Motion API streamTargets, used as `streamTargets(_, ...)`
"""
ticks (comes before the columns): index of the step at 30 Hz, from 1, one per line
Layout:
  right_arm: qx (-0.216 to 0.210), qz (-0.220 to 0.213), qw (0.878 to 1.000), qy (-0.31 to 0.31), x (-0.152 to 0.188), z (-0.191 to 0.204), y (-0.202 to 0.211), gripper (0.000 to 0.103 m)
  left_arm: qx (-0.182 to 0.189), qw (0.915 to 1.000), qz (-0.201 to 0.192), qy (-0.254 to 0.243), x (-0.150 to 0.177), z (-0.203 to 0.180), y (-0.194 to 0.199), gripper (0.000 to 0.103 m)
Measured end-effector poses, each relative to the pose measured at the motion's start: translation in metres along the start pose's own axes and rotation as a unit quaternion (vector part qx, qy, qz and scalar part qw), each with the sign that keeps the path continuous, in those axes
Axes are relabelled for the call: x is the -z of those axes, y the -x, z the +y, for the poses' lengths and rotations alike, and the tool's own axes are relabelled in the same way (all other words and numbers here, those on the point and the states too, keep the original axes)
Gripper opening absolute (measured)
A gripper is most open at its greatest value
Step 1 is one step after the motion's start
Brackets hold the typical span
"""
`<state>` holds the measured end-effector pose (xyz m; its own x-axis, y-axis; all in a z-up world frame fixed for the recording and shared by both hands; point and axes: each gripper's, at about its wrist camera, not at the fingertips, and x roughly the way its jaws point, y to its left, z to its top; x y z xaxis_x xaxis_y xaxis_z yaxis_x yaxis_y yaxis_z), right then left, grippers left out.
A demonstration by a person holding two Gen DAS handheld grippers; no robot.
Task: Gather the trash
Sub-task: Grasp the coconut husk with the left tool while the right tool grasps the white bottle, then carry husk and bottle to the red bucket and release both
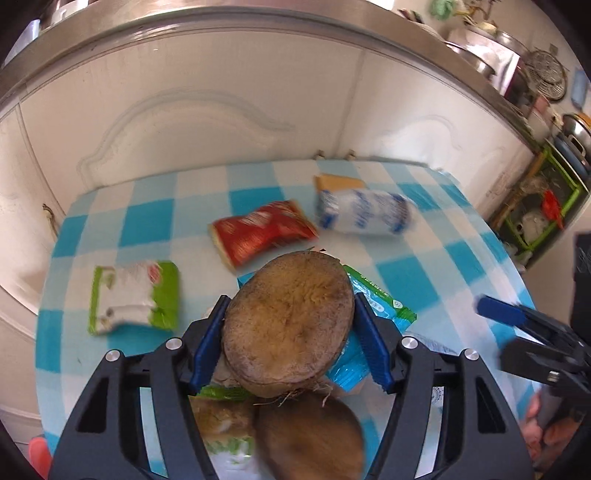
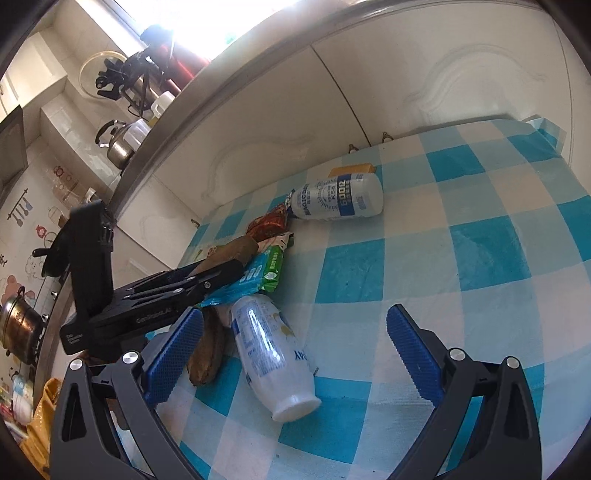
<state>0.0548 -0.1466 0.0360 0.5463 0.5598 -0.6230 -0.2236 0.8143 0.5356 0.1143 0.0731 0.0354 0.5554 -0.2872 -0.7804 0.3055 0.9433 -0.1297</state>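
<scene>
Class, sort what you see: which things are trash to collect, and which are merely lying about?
Trash: brown fibrous round husk; red foil wrapper; green-and-white packet; blue-banded white plastic bottle.
Lying about: steel kettle; green shelf rack.

A blue-and-white checked tablecloth (image 2: pixel 480 251) fills the lower half of both views. Behind it, across the middle of each frame, stand cream cabinet doors (image 1: pixel 221 110) with raised arched panels, topped by a steel counter edge (image 1: pixel 258 22). In the upper left of the right wrist view, a steel kettle (image 2: pixel 118 142) sits on the counter, and a dark pot (image 2: pixel 18 325) shows at the left edge. At the far right of the left wrist view stands a green rack (image 1: pixel 543 206), holding what may be crockery.
</scene>
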Motion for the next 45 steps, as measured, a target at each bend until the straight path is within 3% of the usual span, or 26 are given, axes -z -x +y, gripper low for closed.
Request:
streamTargets(7, 0.000, 0.031, 0.998, 0.054, 0.008, 0.016, -0.011, 0.098, -0.003, 0.9995, -0.010, 0.029, 0.021, -0.009, 0.018, 0.066)
streamTargets(17, 0.039, 0.047, 0.986, 0.152, 0.019, 0.039, -0.013, 0.094, -0.004, 0.9935, -0.044, 0.105, 0.033, 0.010, 0.041, 0.066)
streamTargets(20, 0.054, 0.055, 0.983, 0.169, 0.023, 0.041, -0.017, 0.065, 0.000, 0.9913, -0.054, 0.121, 0.036, 0.018, 0.050, 0.066)
streamTargets(22, 0.061, 0.061, 0.981, 0.172, 0.025, 0.041, -0.020, 0.063, 0.002, 0.9901, -0.058, 0.128, 0.038, 0.022, 0.055, 0.066)
streamTargets(25, 0.075, 0.063, 0.979, 0.181, 0.028, 0.042, -0.022, 0.053, 0.011, 0.9876, -0.066, 0.142, 0.041, 0.027, 0.063, 0.066)
streamTargets(27, 0.074, 0.061, 0.979, 0.179, 0.028, 0.041, -0.021, 0.044, 0.017, 0.9860, -0.071, 0.150, 0.042, 0.029, 0.068, 0.066)
streamTargets(35, 0.043, 0.041, 0.989, 0.137, 0.021, 0.033, -0.012, 0.044, 0.025, 0.9798, -0.099, 0.172, 0.044, 0.039, 0.094, 0.066)
streamTargets(45, -0.017, 0.033, 0.996, 0.079, 0.016, 0.031, -0.004, 0.044, -0.012, 0.9750, -0.116, 0.189, 0.078, 0.055, 0.138, 0.066)
